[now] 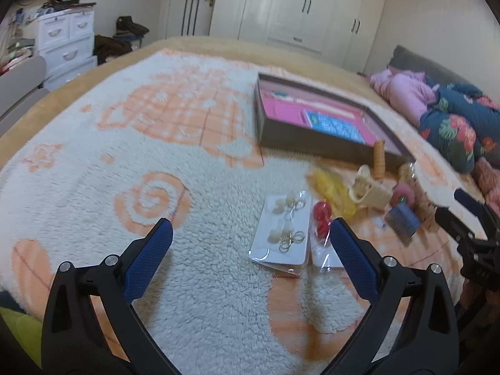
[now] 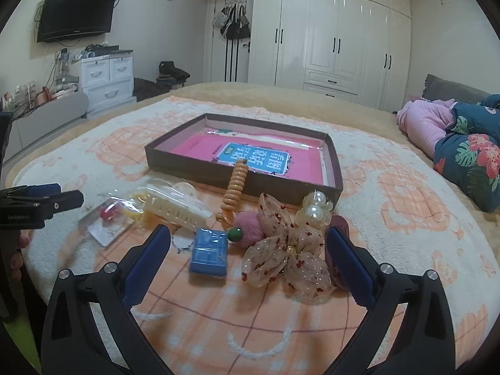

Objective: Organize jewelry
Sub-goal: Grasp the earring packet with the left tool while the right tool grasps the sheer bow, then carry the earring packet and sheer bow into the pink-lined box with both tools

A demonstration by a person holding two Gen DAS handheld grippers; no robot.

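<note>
Left wrist view. Left claw (image 1: 250, 237): spread wide, nothing held, hovering above a fleece blanket (image 1: 109, 162) on a bed. Just ahead of it, between the fingers, a clear packet of ring earrings on a white card (image 1: 282, 234) is seen lying flat; touching its right side, a second packet with a red piece (image 1: 322, 218), partly hidden by the right finger. Farther off are catalogued a yellow item (image 1: 331, 190), blurred, a cream hair claw clip (image 1: 370, 192) and a blue box (image 1: 401, 220). A shallow dark box (image 1: 300, 143) with a pink lining lies beyond them all, nothing loose in it as far as can be seen. The right claw (image 1: 459, 206) is seen at the right edge.

Right wrist view. Right claw (image 2: 248, 239): likewise spread wide and unladen. Between its fingers lie the blue box and a sheer flowered bow (image 2: 287, 259); beside these, a pink pom-pom (image 2: 248, 228), a pearl cluster (image 2: 315, 209) and an orange coil band (image 2: 236, 184) resting against the dark box wall.

Step in hand, as judged: sorting barely begun, all pieces outside the box. Next move, as judged: one claw to be lowered over a single piece and closed; the flat packets would call for an edge pinch against soft pile.
</note>
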